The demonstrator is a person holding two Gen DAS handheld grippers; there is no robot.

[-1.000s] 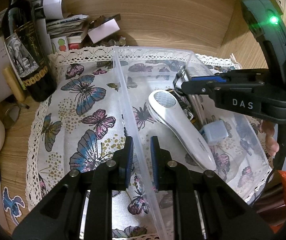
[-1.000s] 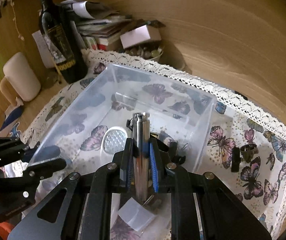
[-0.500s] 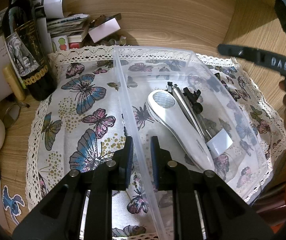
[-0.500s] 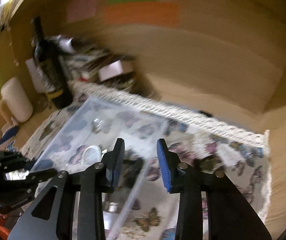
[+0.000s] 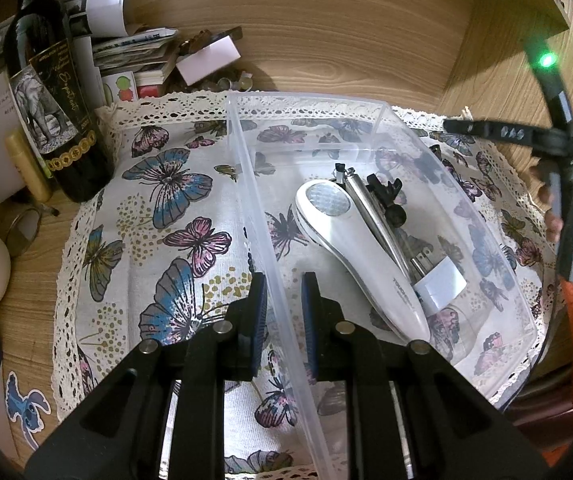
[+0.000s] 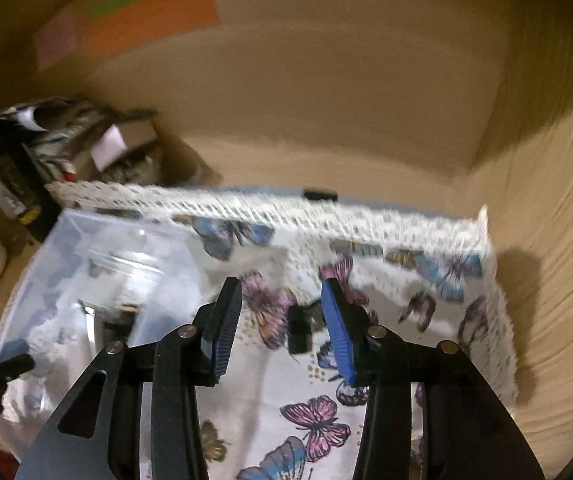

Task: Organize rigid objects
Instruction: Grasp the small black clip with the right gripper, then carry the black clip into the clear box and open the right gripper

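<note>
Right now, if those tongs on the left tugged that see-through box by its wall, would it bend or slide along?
The clear plastic box looks thin-walled, so the wall between the left tongs would probably flex a little. It lies on a butterfly cloth, which might bunch up and drag. With a white handheld device and metal bits inside, it is likely not feather-light.

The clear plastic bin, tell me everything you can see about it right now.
The clear plastic bin is a shallow, open-topped rectangular tub with see-through walls, sitting on the butterfly-print cloth. The left claw straddles its near-left wall, one finger inside and one outside. Inside lie a white handheld device with a textured round head, a slim metal tool beside it, a small black clip and a white plug adapter. The right claw is open over the cloth beside the bin.
</note>
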